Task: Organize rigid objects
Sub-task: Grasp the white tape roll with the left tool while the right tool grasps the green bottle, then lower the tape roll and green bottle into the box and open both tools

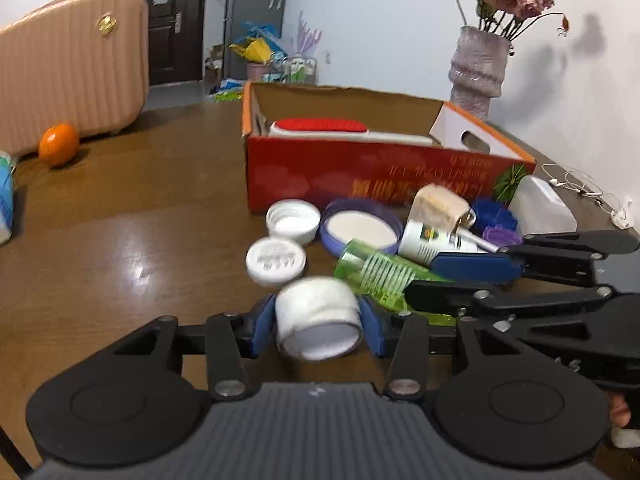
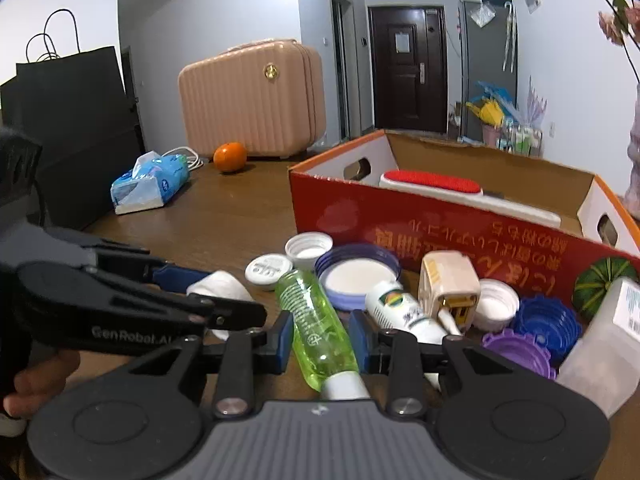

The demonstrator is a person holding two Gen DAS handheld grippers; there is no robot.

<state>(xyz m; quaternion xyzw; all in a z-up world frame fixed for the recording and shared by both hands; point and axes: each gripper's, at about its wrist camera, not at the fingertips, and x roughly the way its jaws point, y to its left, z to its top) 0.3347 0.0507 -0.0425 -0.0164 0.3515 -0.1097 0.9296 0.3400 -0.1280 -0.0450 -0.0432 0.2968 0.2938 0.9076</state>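
My left gripper (image 1: 319, 322) has its blue pads pressed on either side of a short white jar (image 1: 318, 316), which sits tilted with its open mouth toward me, at the near edge of the clutter. My right gripper (image 2: 322, 336) is clamped across the middle of a green bottle (image 2: 316, 322) lying on its side, white cap end nearest me. Both things lie in front of the red cardboard box (image 2: 400, 220), which stands at the far right of the wooden table (image 1: 140, 208) and already holds a red brush (image 2: 432, 182).

The jar looks like thin plastic — light, stiff enough to take a squeeze across its wall, but smooth, so I judge it could swivel between the pads if I tip it fast. Holding it across the body near the middle, as now, seems the safest place.

The bottle is clear plastic, round and slick; whether there is liquid inside I cannot tell. Gripped at mid-length it should balance, though a round body can roll in flat pads.

Around them lie loose white caps (image 1: 293, 222), a purple-rimmed lid (image 1: 362, 226), a white tube (image 2: 404, 314) and a beige plug (image 2: 448, 284) — all small, hard and easily knocked, so I would lift straight up before heading to the box.
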